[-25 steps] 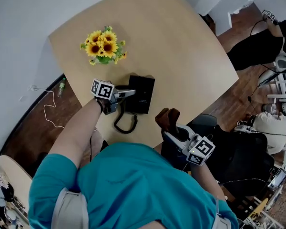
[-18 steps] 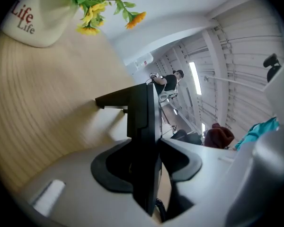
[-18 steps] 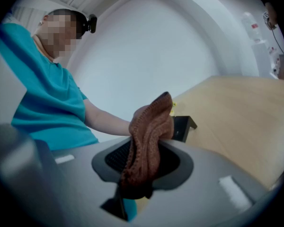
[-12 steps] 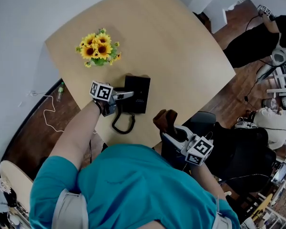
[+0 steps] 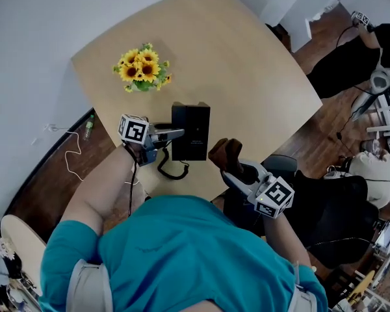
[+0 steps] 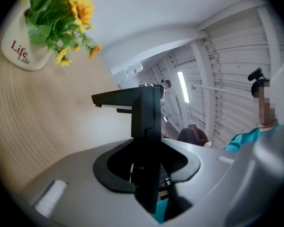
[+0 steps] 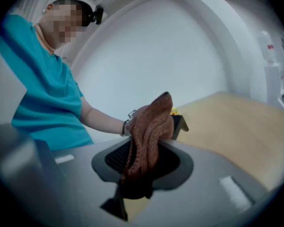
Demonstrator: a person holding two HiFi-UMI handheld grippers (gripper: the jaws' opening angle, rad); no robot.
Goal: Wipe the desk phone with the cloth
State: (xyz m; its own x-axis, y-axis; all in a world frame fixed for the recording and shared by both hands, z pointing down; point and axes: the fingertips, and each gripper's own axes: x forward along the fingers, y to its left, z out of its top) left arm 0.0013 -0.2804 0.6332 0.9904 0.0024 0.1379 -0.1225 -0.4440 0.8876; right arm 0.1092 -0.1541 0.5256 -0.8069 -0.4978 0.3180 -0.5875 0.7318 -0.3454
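Note:
The black desk phone (image 5: 190, 132) lies near the table's front edge, its coiled cord (image 5: 172, 169) looping toward me. My left gripper (image 5: 171, 135) reaches in from the left. Its jaws are closing around the phone's left edge, which shows as a black slab (image 6: 113, 100) in the left gripper view. I see no pad pressing on it. My right gripper (image 5: 233, 168) is shut on a brown cloth (image 5: 225, 153). The cloth hangs bunched just right of the phone, slightly apart from it, and drapes out of the jaws (image 7: 149, 136) in the right gripper view.
A white pot of sunflowers (image 5: 142, 69) stands behind the phone to the left and shows as a pot (image 6: 26, 56) in the left gripper view. The pale wooden table (image 5: 247, 57) stretches to the far right. A white cable (image 5: 68, 156) lies on the floor at left. Dark equipment and a person (image 5: 351, 64) sit at right.
The right gripper has carried the cloth a little closer to the phone's right side. The left gripper has stayed at the phone's left edge.

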